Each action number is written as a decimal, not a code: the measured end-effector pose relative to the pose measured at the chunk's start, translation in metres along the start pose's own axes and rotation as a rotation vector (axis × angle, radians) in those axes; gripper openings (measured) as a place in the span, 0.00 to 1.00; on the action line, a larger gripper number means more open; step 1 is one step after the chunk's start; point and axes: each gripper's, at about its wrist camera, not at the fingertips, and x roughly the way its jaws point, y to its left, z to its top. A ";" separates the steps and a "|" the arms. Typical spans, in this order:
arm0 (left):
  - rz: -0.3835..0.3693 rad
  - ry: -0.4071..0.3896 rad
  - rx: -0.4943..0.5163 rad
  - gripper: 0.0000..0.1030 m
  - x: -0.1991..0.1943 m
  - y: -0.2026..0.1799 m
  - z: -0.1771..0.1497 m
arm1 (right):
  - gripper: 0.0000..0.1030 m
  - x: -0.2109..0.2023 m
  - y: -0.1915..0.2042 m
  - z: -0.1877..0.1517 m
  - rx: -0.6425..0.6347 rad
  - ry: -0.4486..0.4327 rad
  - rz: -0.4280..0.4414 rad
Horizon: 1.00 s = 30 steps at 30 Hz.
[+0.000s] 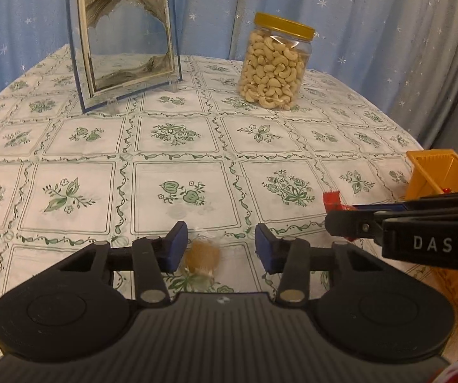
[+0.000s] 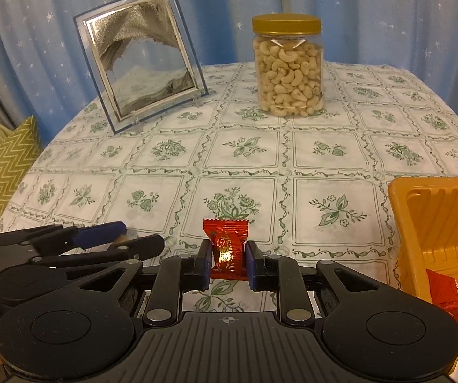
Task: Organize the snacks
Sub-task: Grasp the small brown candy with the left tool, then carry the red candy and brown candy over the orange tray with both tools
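Two grippers work in parallel, we judge: the right gripper [image 2: 228, 257] clamps a red foil-wrapped candy [image 2: 227, 249] for the ribbed orange plastic tray [image 2: 433, 210] on its right. The left gripper [image 1: 219, 247] stands partly open around a clear-wrapped brown sweet [image 1: 204, 257], pads not yet pressing.

Red foil-wrapped candy [image 2: 228, 249] upright with crimped end up, small brown snack in clear wrapper [image 1: 203, 257] on the counter, orange tray [image 2: 436, 223] at right holding another red packet [image 2: 449, 293]

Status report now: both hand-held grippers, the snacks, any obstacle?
Right hand-held gripper shut on red candy. Left hand-held gripper open around brown clear-wrapped snack. Yellow tray at right, nothing between.
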 end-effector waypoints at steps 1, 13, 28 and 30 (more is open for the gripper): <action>0.006 -0.001 0.006 0.37 0.000 0.000 0.000 | 0.22 0.000 0.000 0.000 -0.001 -0.002 0.000; 0.043 0.017 0.110 0.27 -0.020 0.001 -0.015 | 0.22 -0.004 -0.002 0.002 0.019 -0.013 0.004; 0.071 0.015 0.042 0.18 -0.031 -0.003 -0.020 | 0.21 -0.012 0.001 0.002 0.018 -0.020 0.007; 0.064 0.018 0.006 0.18 -0.039 -0.007 -0.024 | 0.21 -0.022 0.004 0.001 0.015 -0.035 0.005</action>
